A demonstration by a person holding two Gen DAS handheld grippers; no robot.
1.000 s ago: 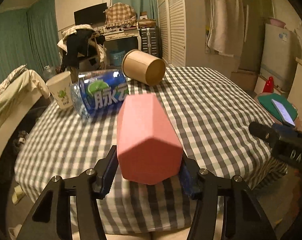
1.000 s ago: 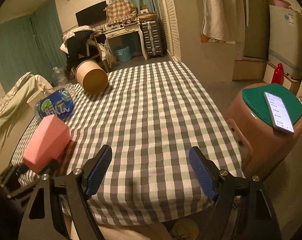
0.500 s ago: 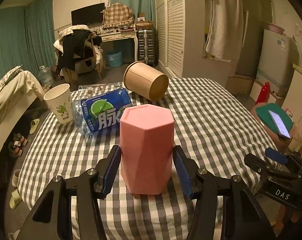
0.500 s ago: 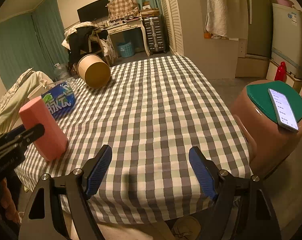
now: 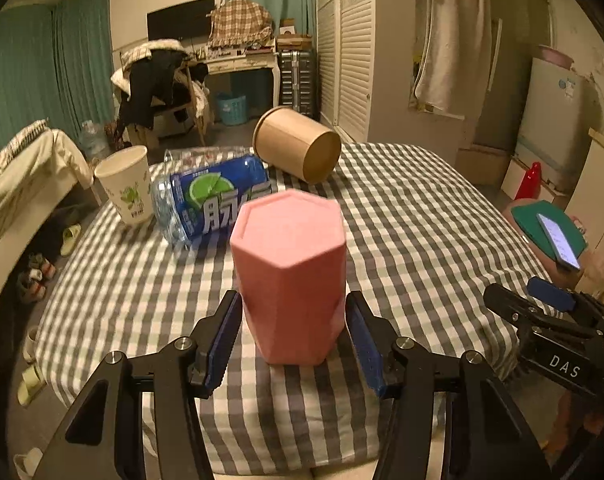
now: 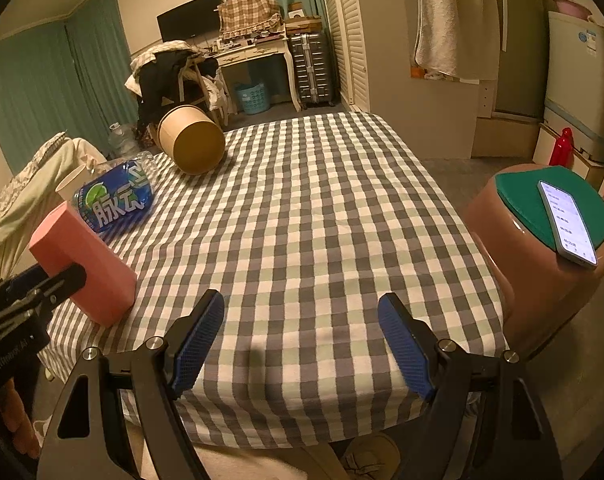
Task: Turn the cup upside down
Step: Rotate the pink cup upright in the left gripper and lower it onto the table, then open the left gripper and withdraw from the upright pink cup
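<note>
Since a second ago you are going from holding the pink cup (image 5: 289, 276) tipped on its side, base toward the camera, to standing it base-up on the bench (image 5: 422, 220); since half a second ago it is barely shifting. Left gripper (image 5: 289, 332) is flanking the cup's lower half, one blue finger (image 5: 223, 334) on each side. Left pad looks like it is touching the wall; right pad is showing a thin gap, so I cannot tell whether you are still clamping or already letting go.

Risks, as I judge them:
- If you are pulling back with a pad still dragging, the cup is tipping toward you, and it is sitting near the bench edge.
- If you are pushing forward, it is bumping the blue bottle (image 5: 211, 200) lying just behind it, which is lying against the paper cup (image 5: 127, 190).
- The brown tub (image 5: 297, 148), further behind the pink cup, is lying on its side and could roll.

Right gripper (image 6: 302, 344) is hovering with fingers wide apart, holding nothing, well to the right of the pink cup.
</note>
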